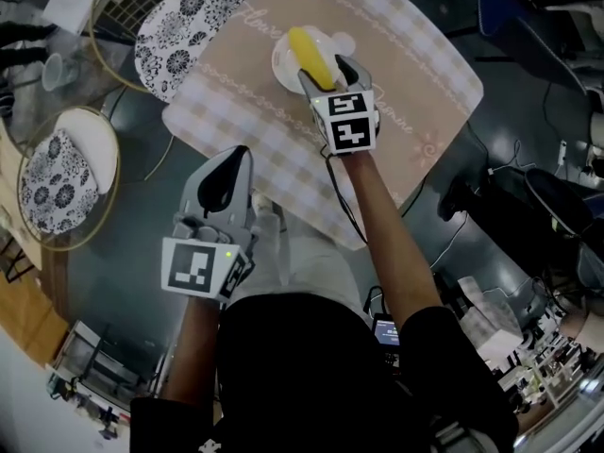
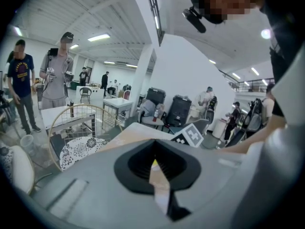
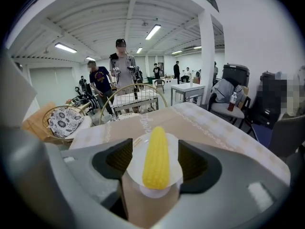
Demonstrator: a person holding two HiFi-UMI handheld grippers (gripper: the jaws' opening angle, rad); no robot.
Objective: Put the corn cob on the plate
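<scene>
A yellow corn cob lies on a small white plate on the tan checked placemat. My right gripper hovers just over the near end of the cob, open. In the right gripper view the corn cob rests on the plate between the two black pads, and neither pad touches it. My left gripper is held back near the placemat's front edge, its jaws drawn together to a point with nothing in them. In the left gripper view only a thin slit shows between the left gripper's pads.
The placemat covers the middle of the dark grey table. Two round wire chairs with floral cushions stand at the left. People stand in the room beyond the table.
</scene>
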